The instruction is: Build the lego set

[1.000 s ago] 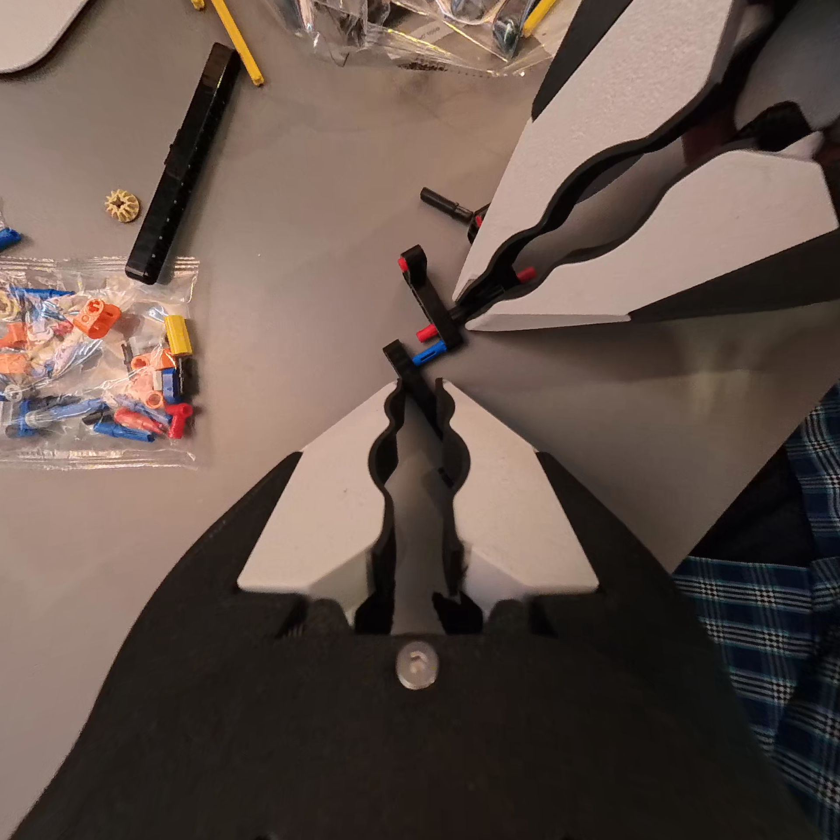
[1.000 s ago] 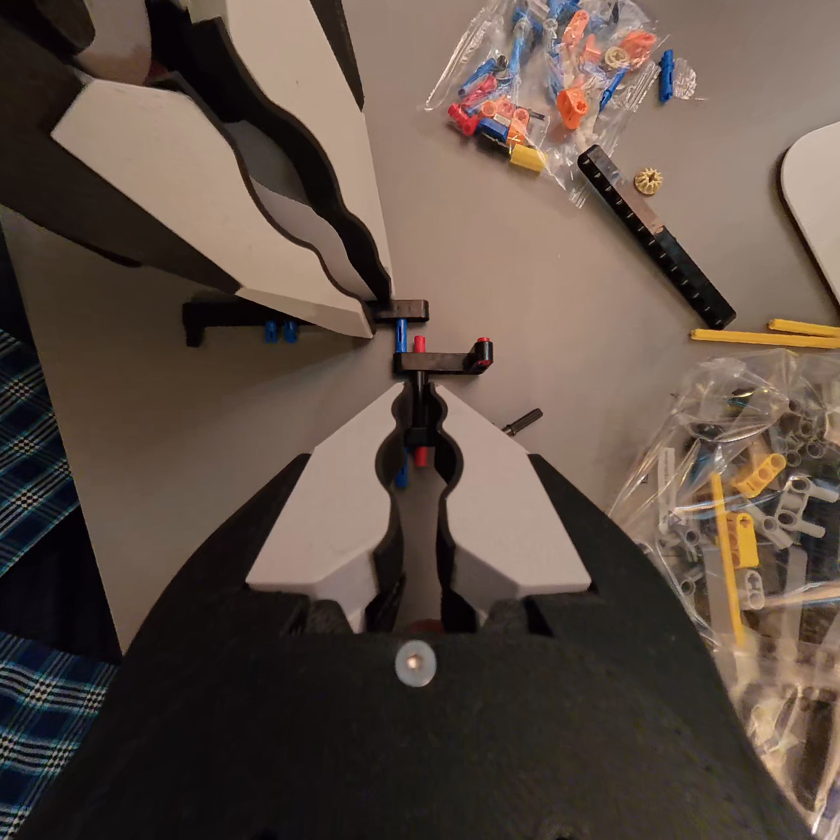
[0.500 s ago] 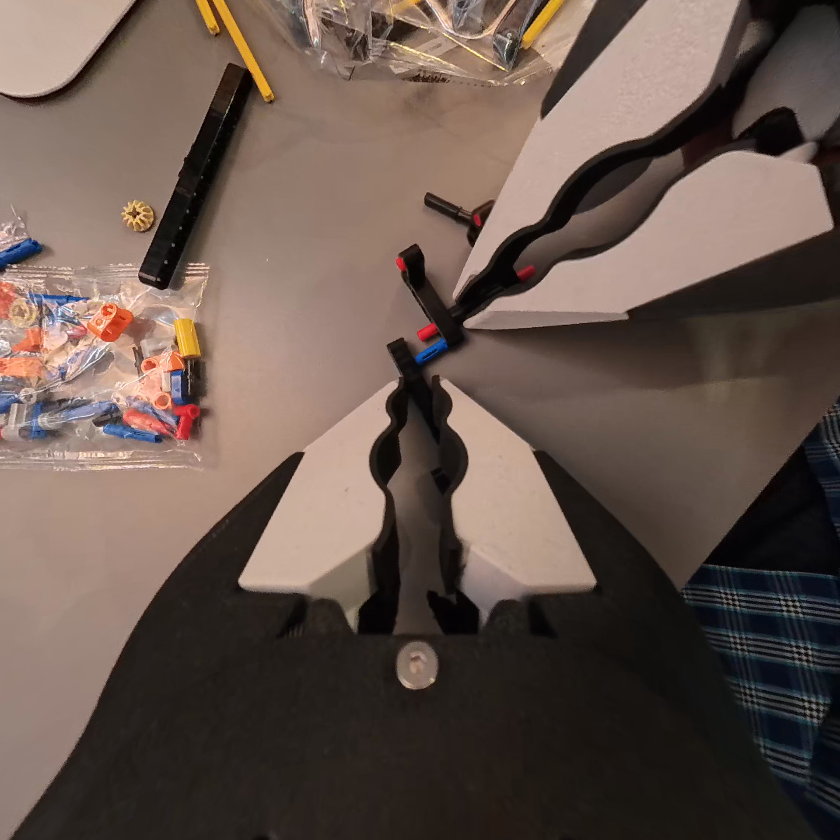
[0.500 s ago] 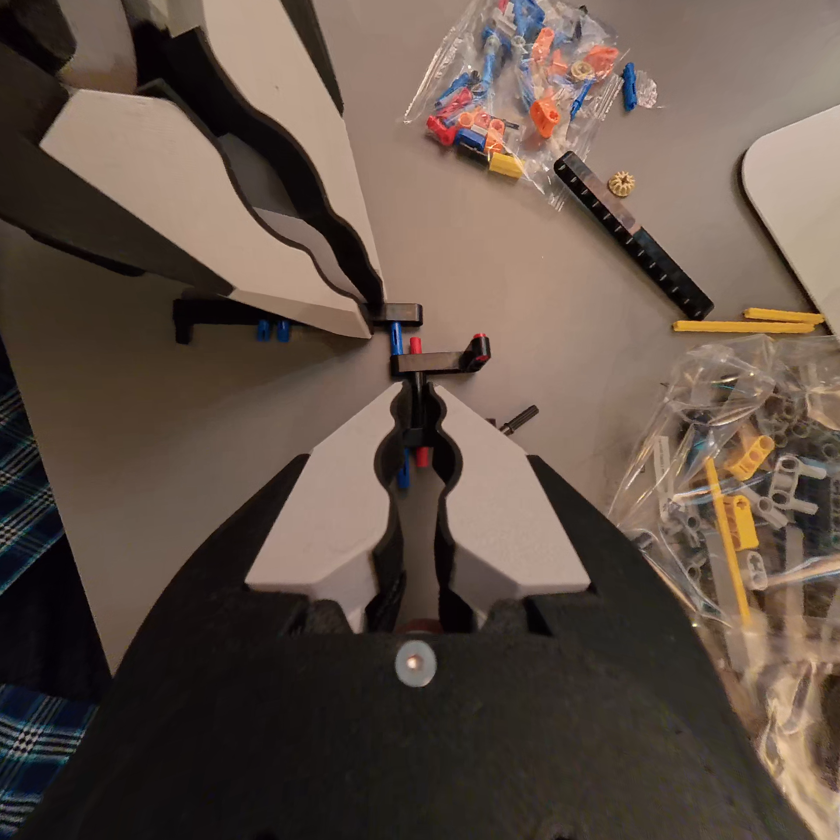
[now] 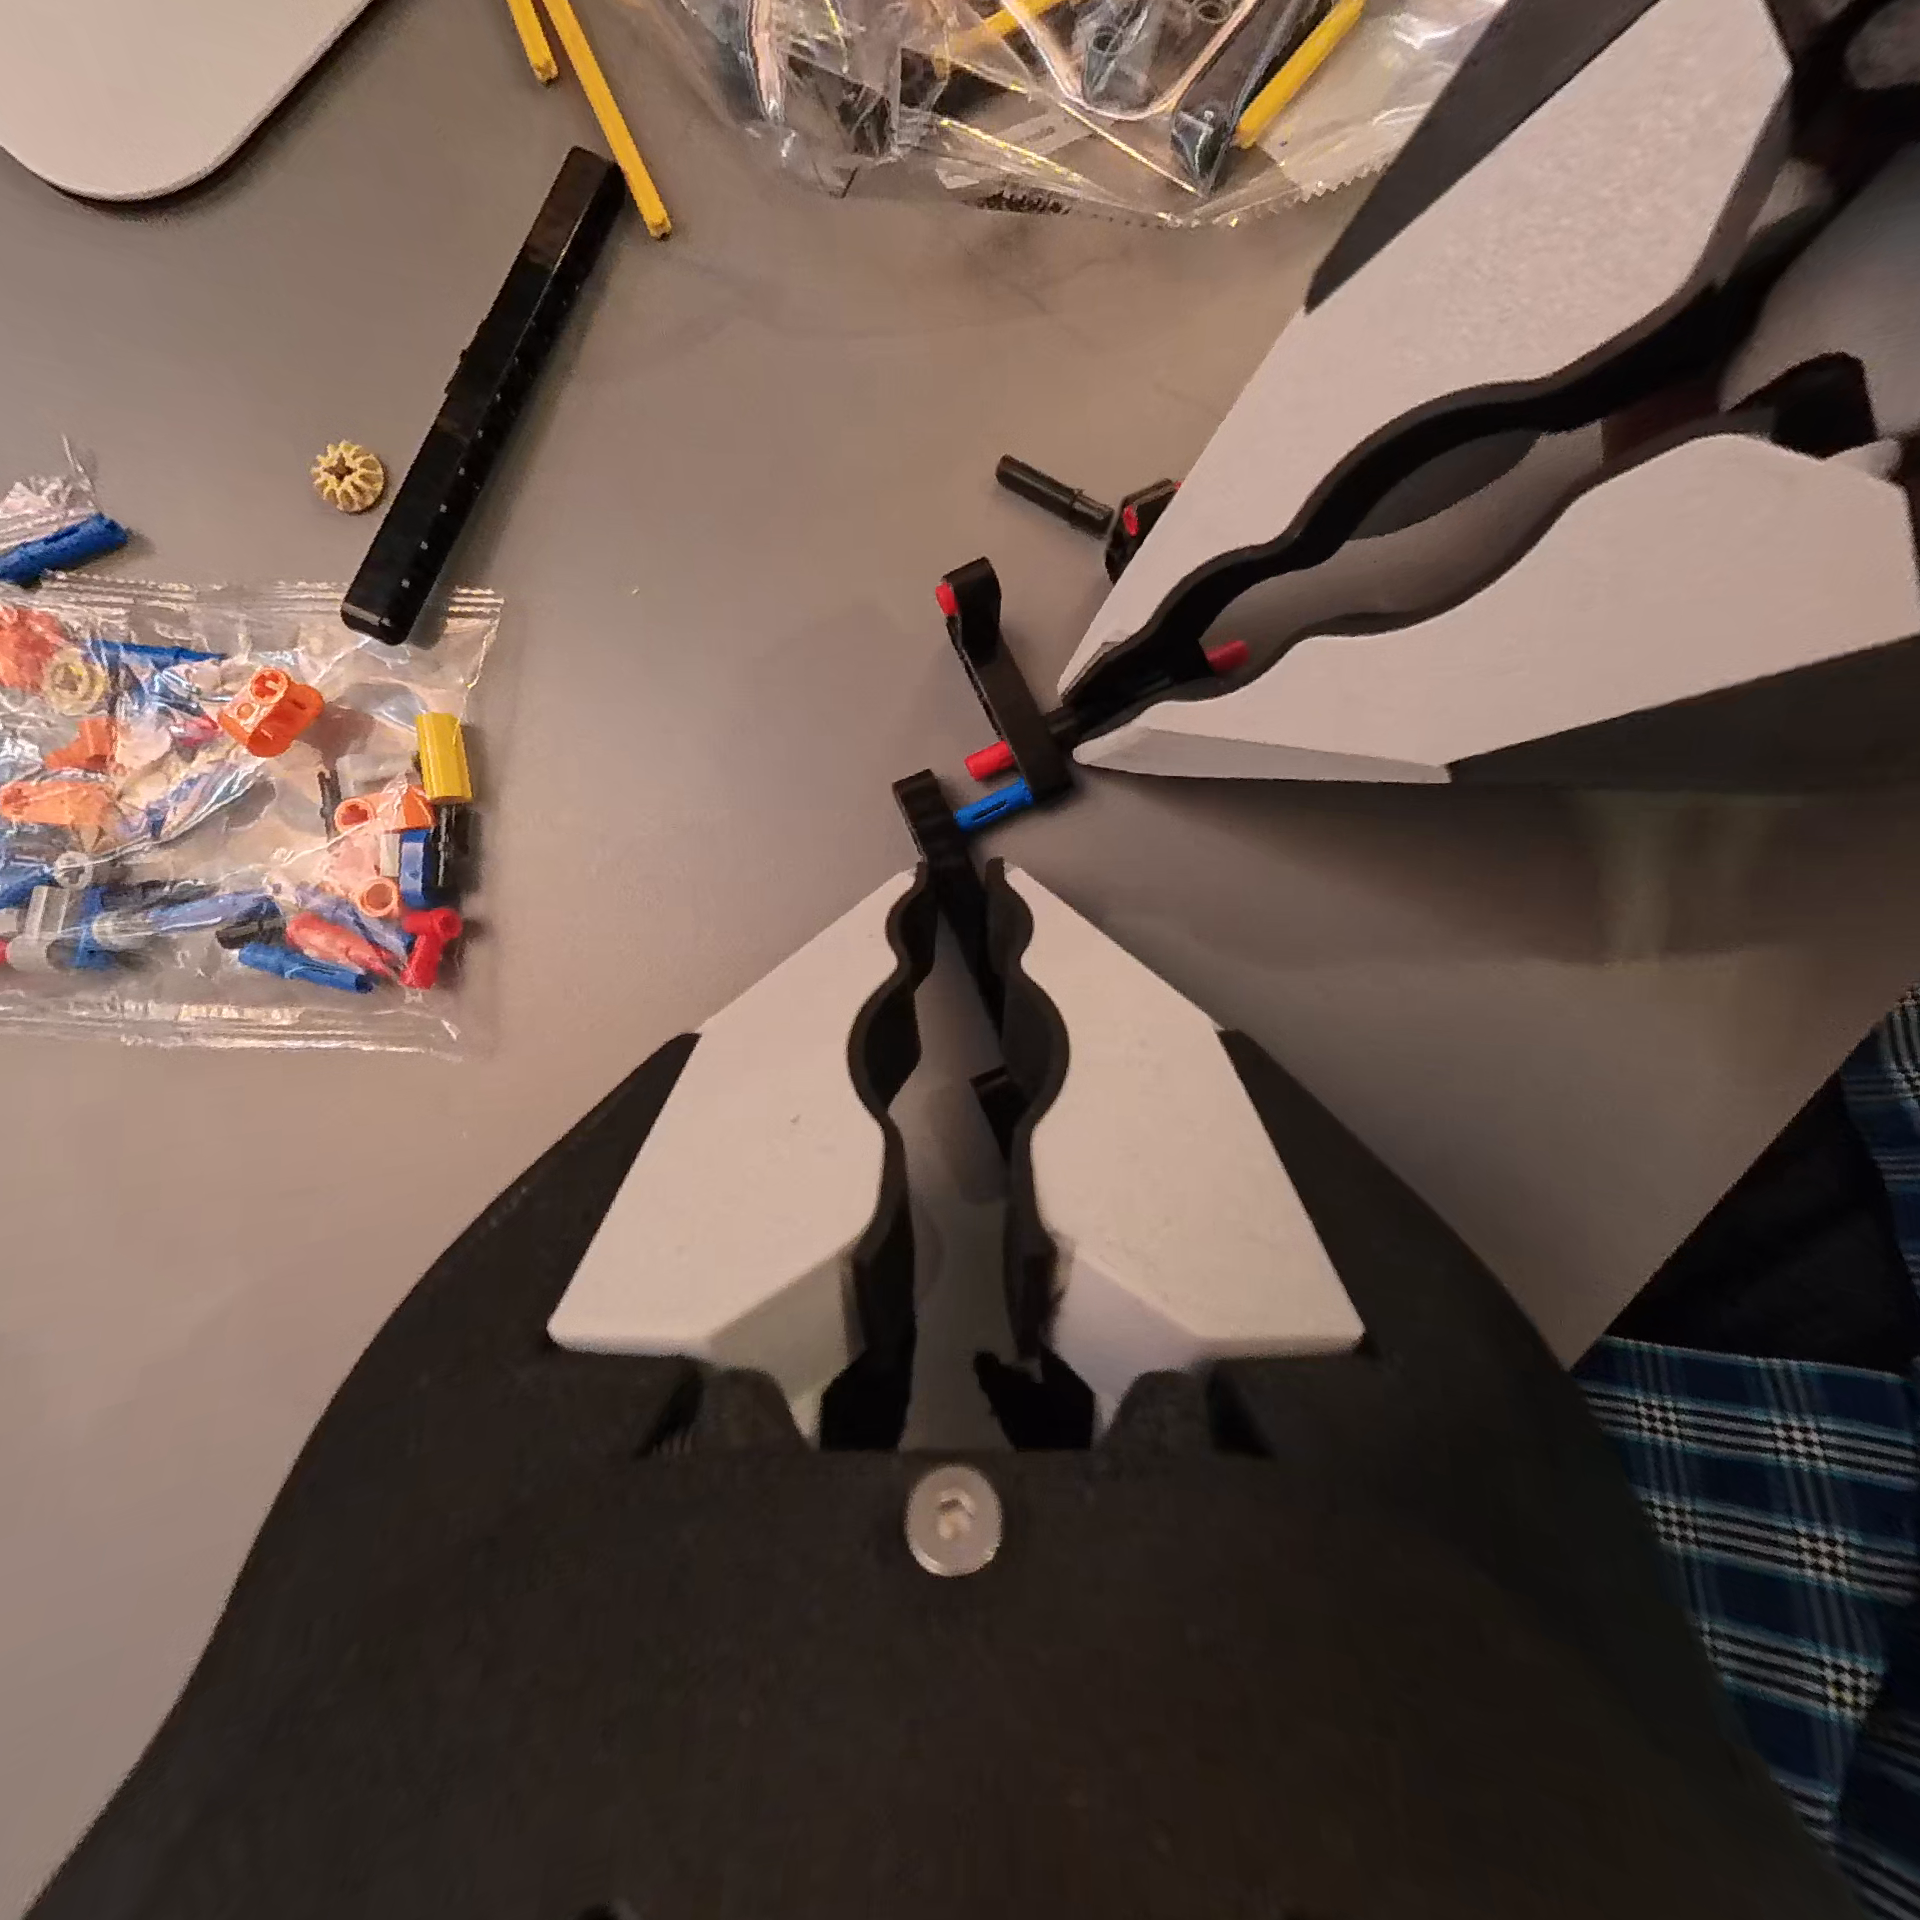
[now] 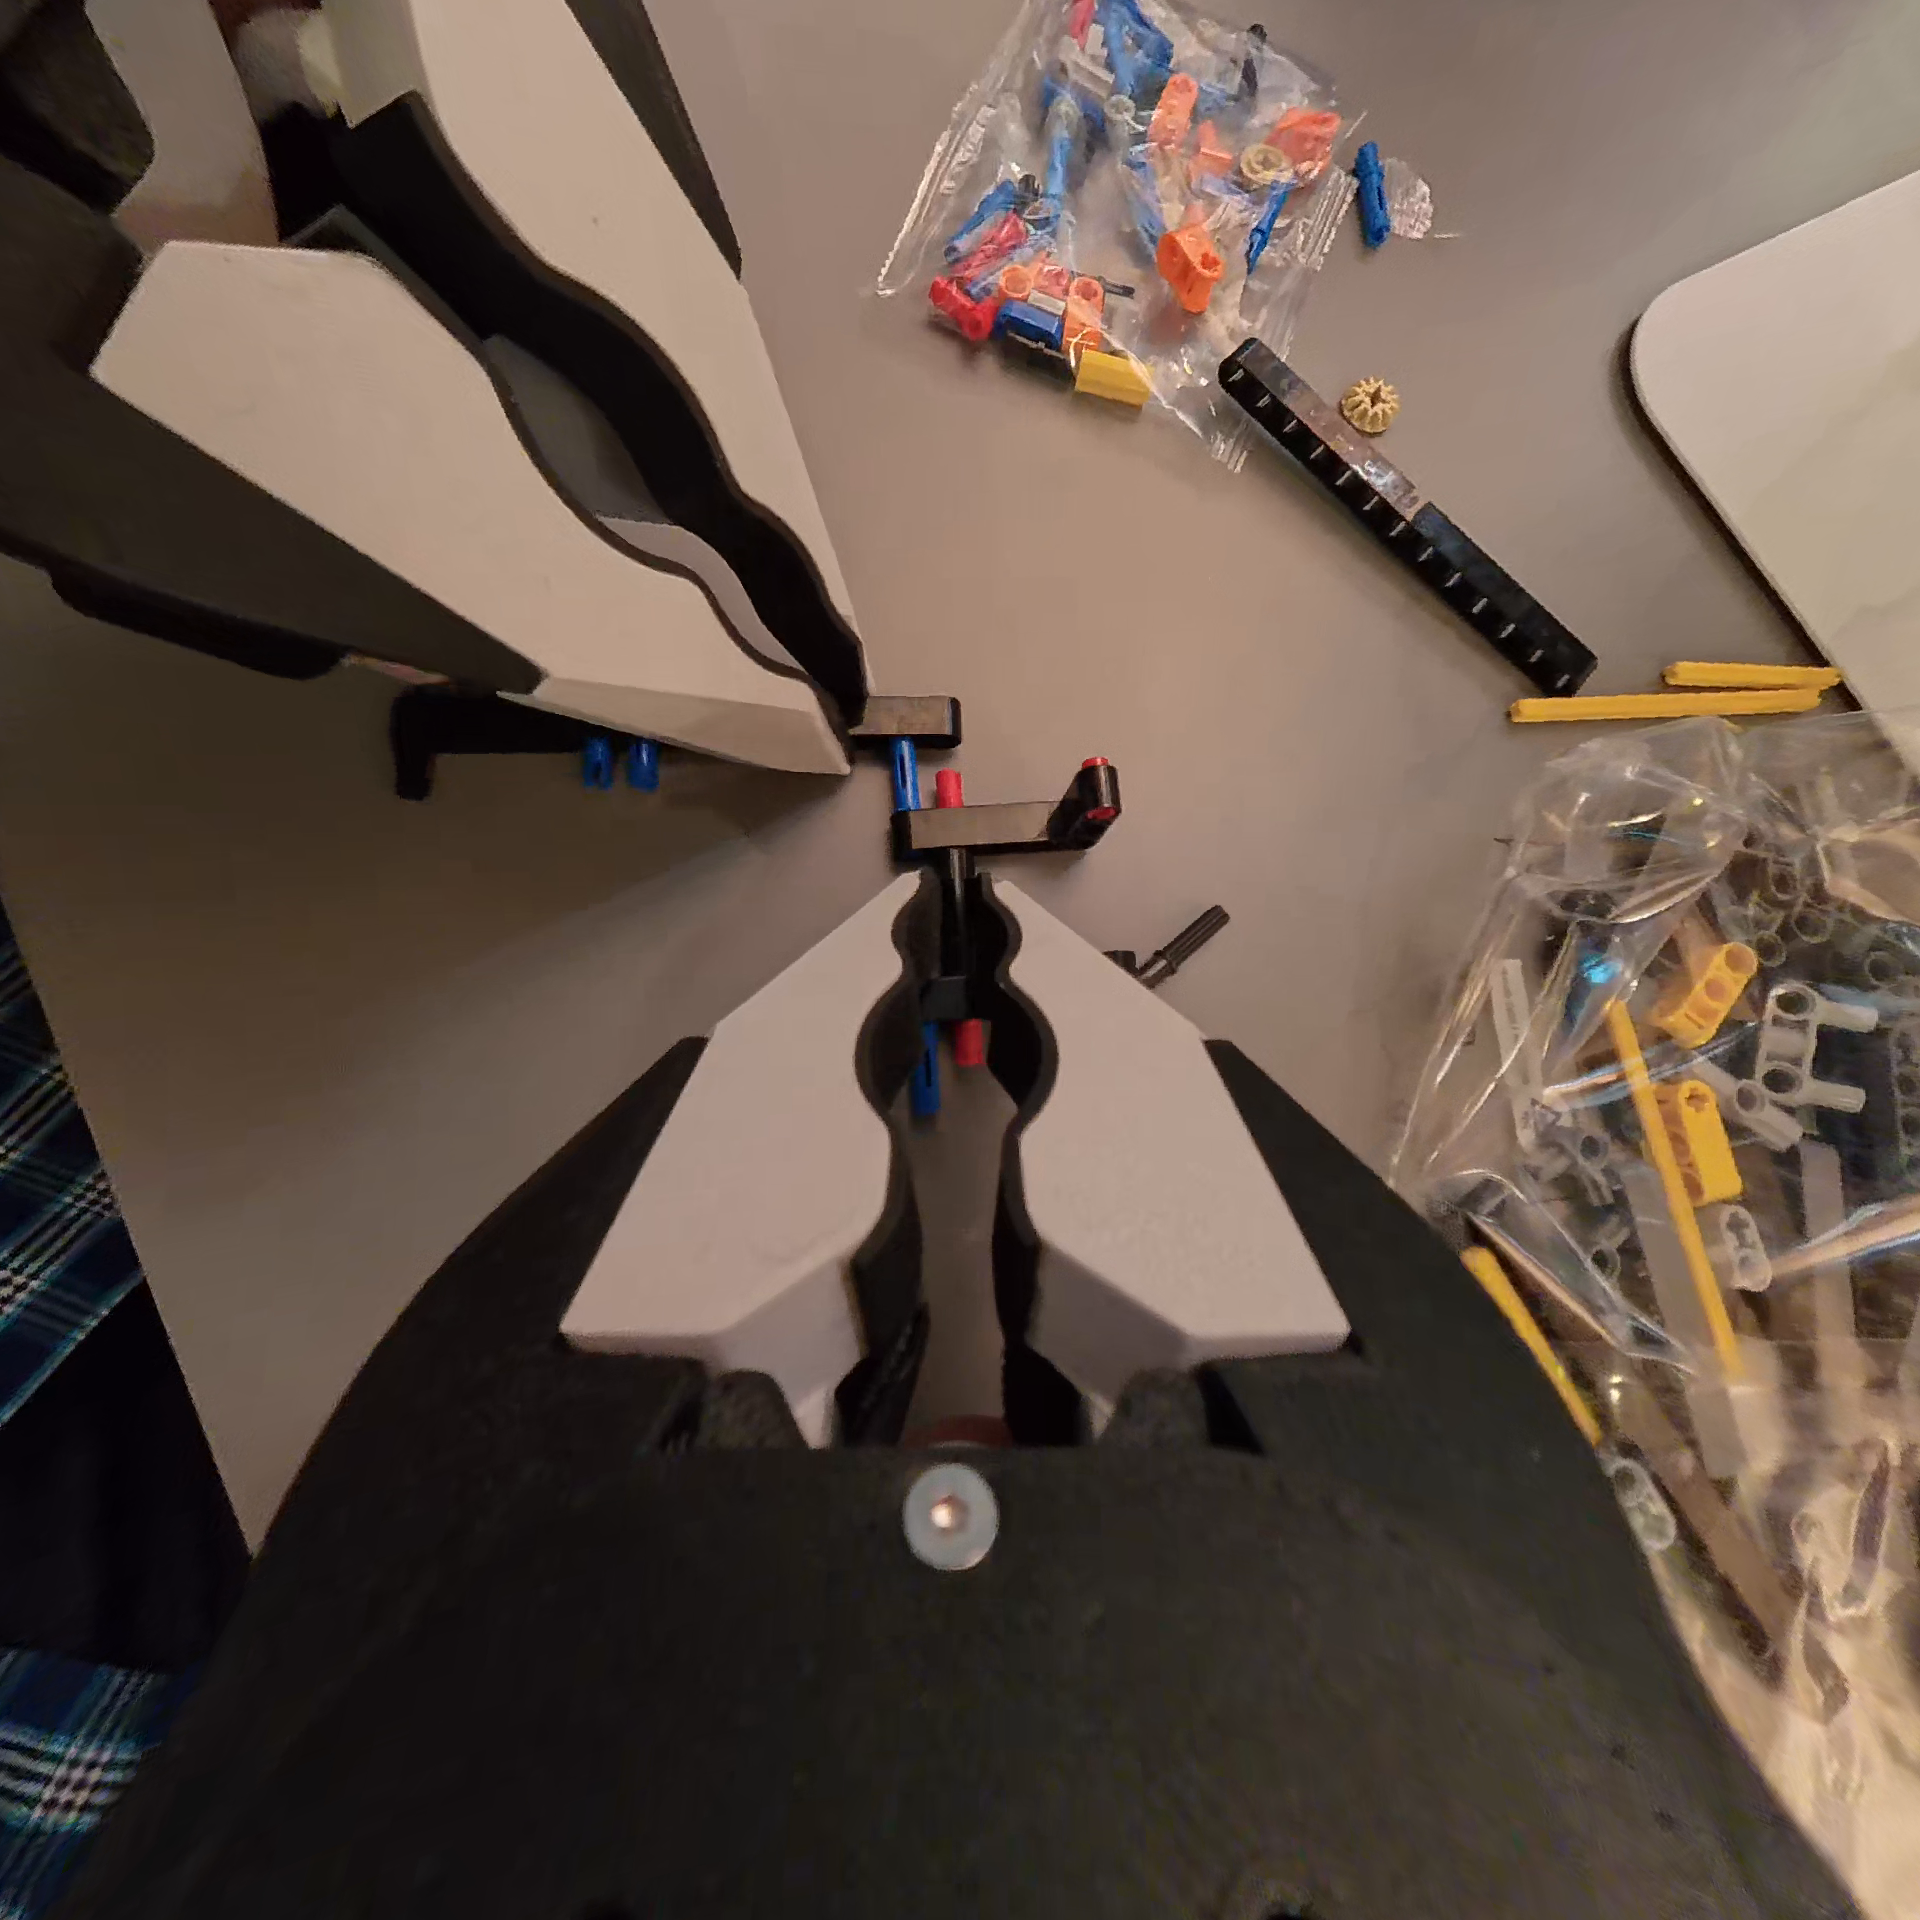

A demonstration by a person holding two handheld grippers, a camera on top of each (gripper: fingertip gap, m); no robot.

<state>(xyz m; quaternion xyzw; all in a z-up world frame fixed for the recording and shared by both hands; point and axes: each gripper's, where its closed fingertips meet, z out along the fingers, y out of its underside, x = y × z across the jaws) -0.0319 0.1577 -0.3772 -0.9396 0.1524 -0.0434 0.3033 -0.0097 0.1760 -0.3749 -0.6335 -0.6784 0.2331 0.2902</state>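
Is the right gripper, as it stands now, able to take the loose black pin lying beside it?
Probably not yet: the right gripper is shut on a black beam assembly, so although the black pin lies unobstructed, it must let go first.

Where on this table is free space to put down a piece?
Bare grey table lies between the long black beam and the loose black pin, and below the small parts bag. The far edge by the large bag is crowded.
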